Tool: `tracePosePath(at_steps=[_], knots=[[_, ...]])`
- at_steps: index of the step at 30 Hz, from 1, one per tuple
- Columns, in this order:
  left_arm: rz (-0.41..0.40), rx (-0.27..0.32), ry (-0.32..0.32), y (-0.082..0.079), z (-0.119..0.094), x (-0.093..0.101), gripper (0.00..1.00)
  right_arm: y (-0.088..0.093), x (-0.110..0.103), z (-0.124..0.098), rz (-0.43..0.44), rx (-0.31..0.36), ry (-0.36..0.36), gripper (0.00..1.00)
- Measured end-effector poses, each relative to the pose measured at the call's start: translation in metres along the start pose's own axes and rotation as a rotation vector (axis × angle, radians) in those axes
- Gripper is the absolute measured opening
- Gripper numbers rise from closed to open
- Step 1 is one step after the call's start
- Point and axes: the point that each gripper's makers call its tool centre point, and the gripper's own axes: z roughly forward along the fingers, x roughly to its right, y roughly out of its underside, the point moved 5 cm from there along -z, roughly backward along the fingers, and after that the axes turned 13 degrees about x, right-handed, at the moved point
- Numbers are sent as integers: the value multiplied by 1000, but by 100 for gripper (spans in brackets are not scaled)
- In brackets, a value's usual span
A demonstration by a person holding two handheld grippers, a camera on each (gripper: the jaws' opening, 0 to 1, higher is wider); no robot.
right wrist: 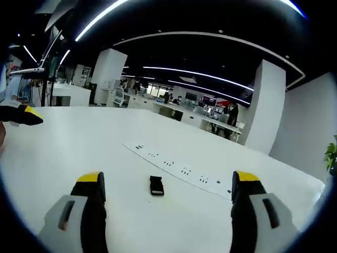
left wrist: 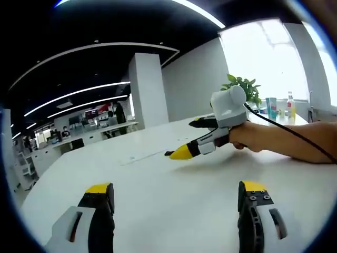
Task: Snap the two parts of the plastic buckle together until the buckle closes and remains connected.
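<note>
Table: a broad white table [right wrist: 63,158] in an open office carries everything; a strip of socket openings [right wrist: 174,167] runs across it beyond the buckle.
Right gripper: in the left gripper view the right gripper [left wrist: 181,139] is held in a person's hand [left wrist: 243,136] above the table, its yellow-tipped jaws spread a little with nothing between them. In its own view the jaws stand wide apart and bare.
Left gripper: the left gripper [left wrist: 176,197] has its jaws wide apart and holds nothing; its yellow tip [right wrist: 26,115] shows at the left edge of the right gripper view.
Buckle: a small black plastic buckle [right wrist: 156,185] lies flat on the table between the right gripper's jaws but ahead of them, untouched. Whether its two parts are already joined or lie apart is too small to tell.
Risk, grasp: the buckle is small and flat on a smooth top, so a jaw closing off-centre will likely push it sliding away instead of gripping it.
Risk, joining: if the two halves meet crooked, the catch may not click and the buckle could spring apart.
</note>
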Motion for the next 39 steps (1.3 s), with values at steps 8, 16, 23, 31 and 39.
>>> tracePosePath(at_steps=[8, 16, 23, 31, 39], knots=[[-15, 18, -14, -2, -6, 3, 99, 4, -4, -16, 13, -15, 10, 97], [-23, 39, -21, -5, -9, 4, 99, 4, 0, -38, 33, -7, 26, 92], [-29, 59, -22, -10, -10, 4, 99, -3, -4, -54, 41, 4, 27, 90], [-28, 56, -29, -8, -3, -4, 99, 9, 1, -72, 68, -32, 29, 87], [-23, 61, -24, -10, 2, -7, 99, 1, -1, -87, 69, -16, 18, 85]])
